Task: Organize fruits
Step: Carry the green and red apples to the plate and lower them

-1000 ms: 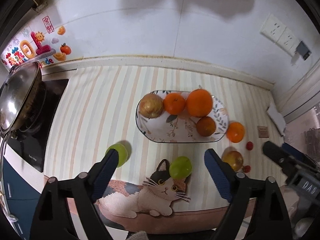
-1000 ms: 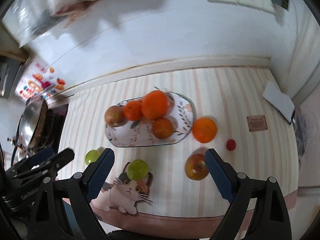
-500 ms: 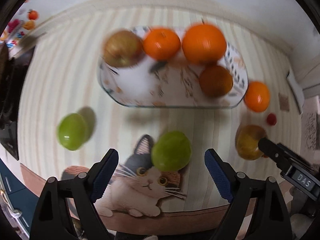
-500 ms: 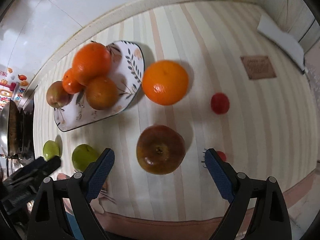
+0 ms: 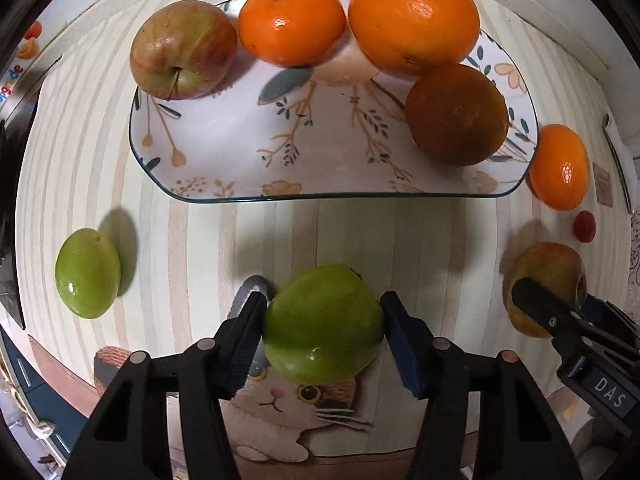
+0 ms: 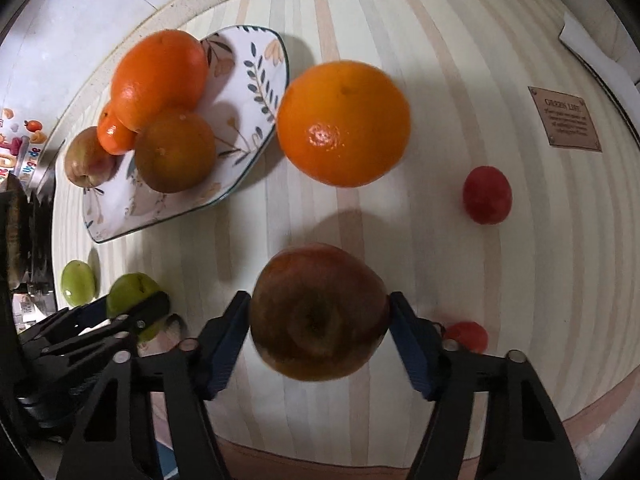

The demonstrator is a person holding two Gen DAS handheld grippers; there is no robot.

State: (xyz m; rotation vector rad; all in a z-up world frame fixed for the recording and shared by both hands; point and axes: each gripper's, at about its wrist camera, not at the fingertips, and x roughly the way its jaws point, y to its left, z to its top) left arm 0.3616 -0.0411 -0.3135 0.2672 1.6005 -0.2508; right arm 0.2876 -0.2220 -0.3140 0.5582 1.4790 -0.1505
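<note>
Fruit gripped on both sides, plate waiting above.

Green fruit (image 5: 323,326) sits low centre in the left wrist view, pinched between the closed pads of the left gripper (image 5: 323,336), over the cat print on the mat (image 5: 280,216); a second green one (image 5: 87,273) lies loose at far left. Plate (image 5: 224,148) fills the upper frame, holding an apple and three oranges, its near middle bare. In the right wrist view, the right gripper (image 6: 319,338) clamps a brown apple (image 6: 319,312) at lower centre, a loose orange (image 6: 343,123) above it, a red berry (image 6: 487,195) to the right. I'd lift each straight up, clear the rim, then set down on bare plate so nothing rolls.
</note>
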